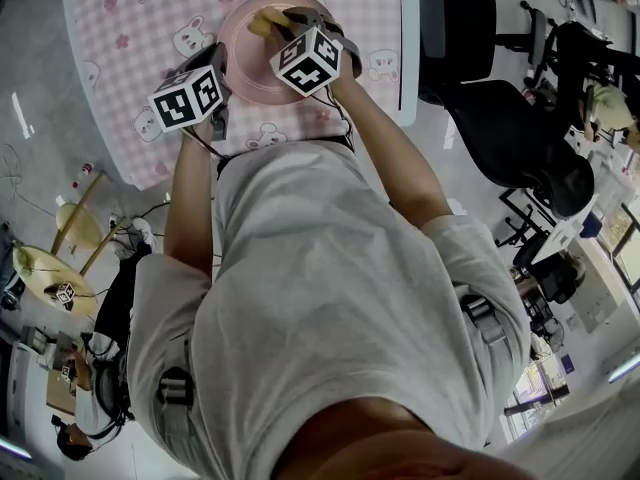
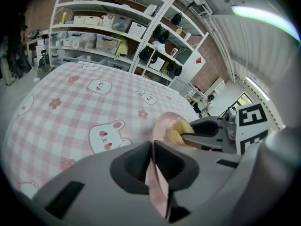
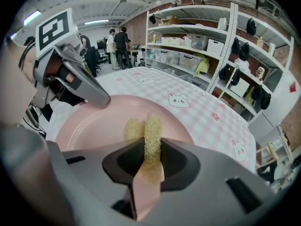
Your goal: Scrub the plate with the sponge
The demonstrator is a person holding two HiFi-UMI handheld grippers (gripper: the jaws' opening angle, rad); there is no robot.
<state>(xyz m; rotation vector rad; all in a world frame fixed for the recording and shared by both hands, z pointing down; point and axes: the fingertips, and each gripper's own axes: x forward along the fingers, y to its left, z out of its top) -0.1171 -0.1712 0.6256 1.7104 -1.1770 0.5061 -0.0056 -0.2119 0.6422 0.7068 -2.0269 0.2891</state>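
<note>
A pink plate (image 1: 250,68) lies on a table with a pink checked bear-print cloth (image 1: 130,28). My left gripper (image 1: 218,66) is shut on the plate's near left rim; in the left gripper view the rim (image 2: 155,173) is pinched edge-on between the jaws of that gripper (image 2: 153,147). My right gripper (image 1: 285,18) is shut on a yellow sponge (image 1: 266,20) over the far side of the plate. In the right gripper view the sponge (image 3: 151,131) sticks out past the right gripper (image 3: 151,149) onto the plate (image 3: 94,126). The left gripper (image 3: 96,98) shows at the plate's left edge.
Black office chairs (image 1: 500,98) stand right of the table, close to its right edge (image 1: 408,38). A wooden stool (image 1: 60,278) is on the floor at lower left. Shelves with boxes (image 2: 108,32) line the far wall. Two people (image 3: 117,46) stand further back.
</note>
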